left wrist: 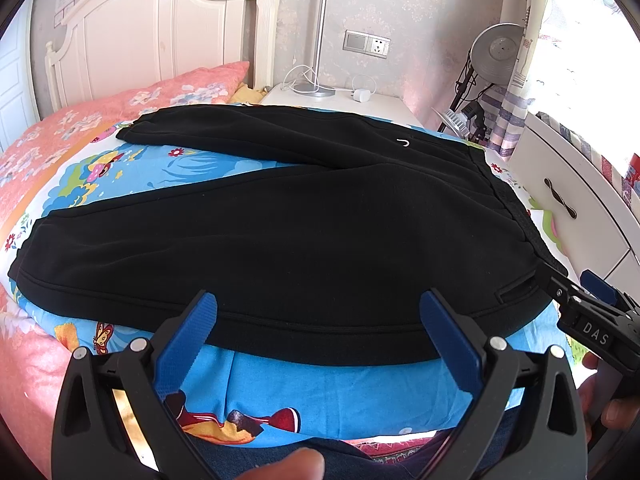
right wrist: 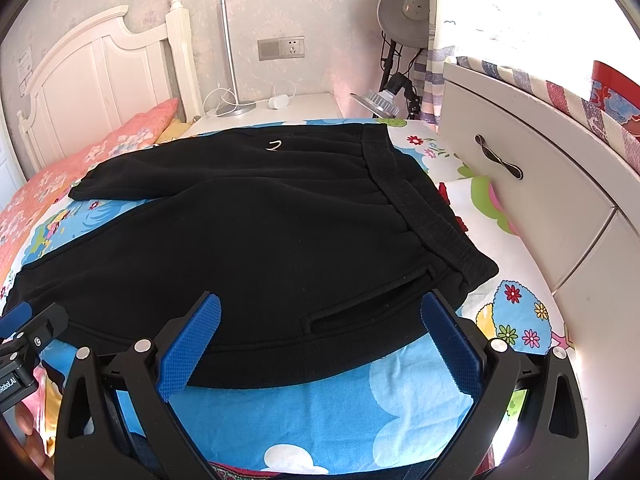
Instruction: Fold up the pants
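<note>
Black pants lie flat on the bed, both legs spread apart toward the left, waistband at the right. My left gripper is open and empty, hovering at the near edge of the near leg. My right gripper is open and empty at the near edge by the hip pocket, close to the waistband corner. The right gripper also shows at the right edge of the left wrist view; the left gripper shows at the left edge of the right wrist view.
A blue cartoon sheet covers the bed. Pink floral bedding lies at the left, a white headboard behind. A nightstand with a lamp stands at the back. A white drawer unit stands close at the right.
</note>
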Demonstrator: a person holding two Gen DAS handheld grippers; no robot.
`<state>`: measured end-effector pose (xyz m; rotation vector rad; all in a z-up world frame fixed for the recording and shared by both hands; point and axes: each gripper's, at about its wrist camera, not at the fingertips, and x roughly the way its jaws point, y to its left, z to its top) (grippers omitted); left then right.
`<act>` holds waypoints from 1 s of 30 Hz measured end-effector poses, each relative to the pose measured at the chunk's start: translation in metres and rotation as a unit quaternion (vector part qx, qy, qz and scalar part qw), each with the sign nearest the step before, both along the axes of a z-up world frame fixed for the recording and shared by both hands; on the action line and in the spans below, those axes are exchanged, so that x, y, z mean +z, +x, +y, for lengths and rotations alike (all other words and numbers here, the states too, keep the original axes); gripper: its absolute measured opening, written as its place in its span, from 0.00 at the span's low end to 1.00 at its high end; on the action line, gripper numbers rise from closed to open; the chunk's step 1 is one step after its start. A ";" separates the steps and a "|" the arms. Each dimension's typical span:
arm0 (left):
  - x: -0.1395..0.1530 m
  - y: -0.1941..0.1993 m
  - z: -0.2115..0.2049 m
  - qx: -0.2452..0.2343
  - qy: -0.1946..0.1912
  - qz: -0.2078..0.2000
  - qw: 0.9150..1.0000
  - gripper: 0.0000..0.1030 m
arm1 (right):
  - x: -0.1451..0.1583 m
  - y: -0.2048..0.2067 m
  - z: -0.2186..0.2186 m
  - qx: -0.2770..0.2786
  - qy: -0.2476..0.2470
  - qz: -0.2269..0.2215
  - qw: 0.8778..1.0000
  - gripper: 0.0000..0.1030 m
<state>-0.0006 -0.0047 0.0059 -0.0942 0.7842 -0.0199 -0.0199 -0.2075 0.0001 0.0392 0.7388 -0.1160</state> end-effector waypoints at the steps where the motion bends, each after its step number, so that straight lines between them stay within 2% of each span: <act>1: 0.000 0.000 0.000 0.000 0.000 0.000 1.000 0.98 | 0.000 0.000 0.000 0.000 0.000 0.000 1.000 0.94; 6: -0.003 -0.001 -0.001 0.000 -0.001 0.002 1.000 0.98 | 0.000 0.005 -0.003 0.011 0.008 0.007 1.000 0.94; 9: -0.006 0.000 0.000 0.001 0.000 0.004 1.000 0.98 | 0.017 0.031 -0.021 0.028 0.016 0.007 0.999 0.94; 11: -0.010 0.002 0.003 0.007 -0.002 0.008 1.000 0.98 | 0.036 0.067 -0.045 0.046 0.043 0.008 0.998 0.95; 13: -0.015 0.006 0.006 0.012 -0.006 0.014 1.000 0.98 | 0.048 0.109 -0.065 0.046 0.029 0.013 0.998 0.95; 16: -0.022 0.012 0.013 0.019 -0.006 0.026 0.999 0.98 | 0.056 0.195 -0.096 0.077 0.020 0.034 0.996 0.95; 18: -0.027 0.017 0.019 0.024 -0.006 0.034 0.999 0.98 | 0.047 0.257 -0.114 0.105 0.016 0.061 0.992 0.94; 20: -0.032 0.022 0.027 0.033 -0.006 0.043 0.999 0.98 | 0.028 0.306 -0.129 0.108 -0.009 0.095 0.990 0.93; 22: -0.039 0.029 0.037 0.047 -0.005 0.055 0.997 0.98 | 0.009 0.342 -0.138 0.115 -0.023 0.131 0.984 0.87; 25: -0.046 0.038 0.054 0.072 -0.003 0.072 0.995 0.98 | -0.007 0.374 -0.146 0.130 -0.032 0.148 0.980 0.86; 28: -0.052 0.049 0.069 0.088 0.000 0.084 0.993 0.98 | -0.018 0.393 -0.151 0.150 -0.024 0.160 0.975 0.86; 30: -0.053 0.055 0.076 0.094 0.003 0.089 0.992 0.98 | -0.027 0.405 -0.152 0.158 -0.038 0.169 0.972 0.86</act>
